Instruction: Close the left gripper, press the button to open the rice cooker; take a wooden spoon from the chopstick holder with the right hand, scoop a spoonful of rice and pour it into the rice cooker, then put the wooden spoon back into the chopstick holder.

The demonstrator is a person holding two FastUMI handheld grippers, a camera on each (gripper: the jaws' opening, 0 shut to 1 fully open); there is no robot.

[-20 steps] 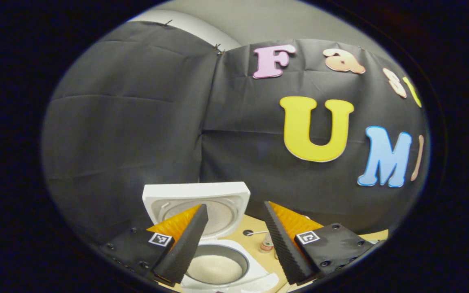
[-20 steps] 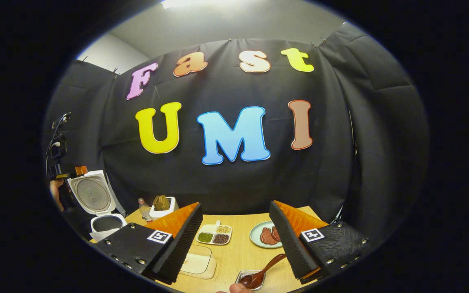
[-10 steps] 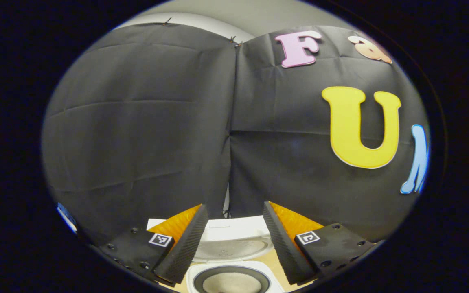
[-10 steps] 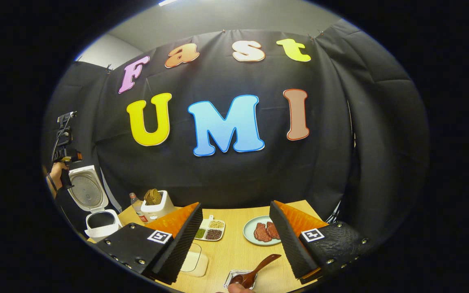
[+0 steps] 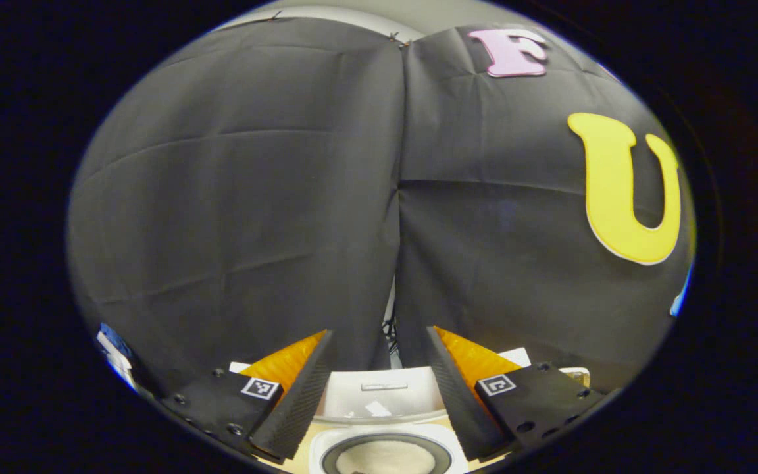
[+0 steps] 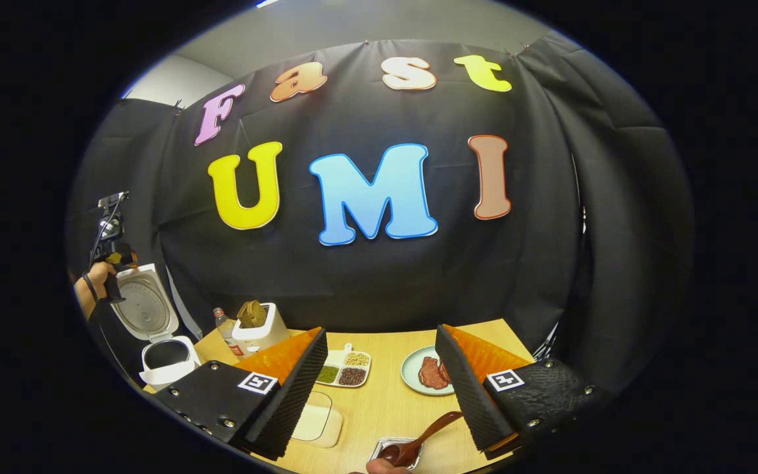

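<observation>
Right gripper hangs spread above one wooden spoon; left gripper, spread, over one open rice cooker.

Left gripper hangs level, jaws spread wide, nothing between them. Right gripper points forward, jaws equally wide and empty. Far off in the right gripper view, a hand grips the left gripper's handle.
</observation>
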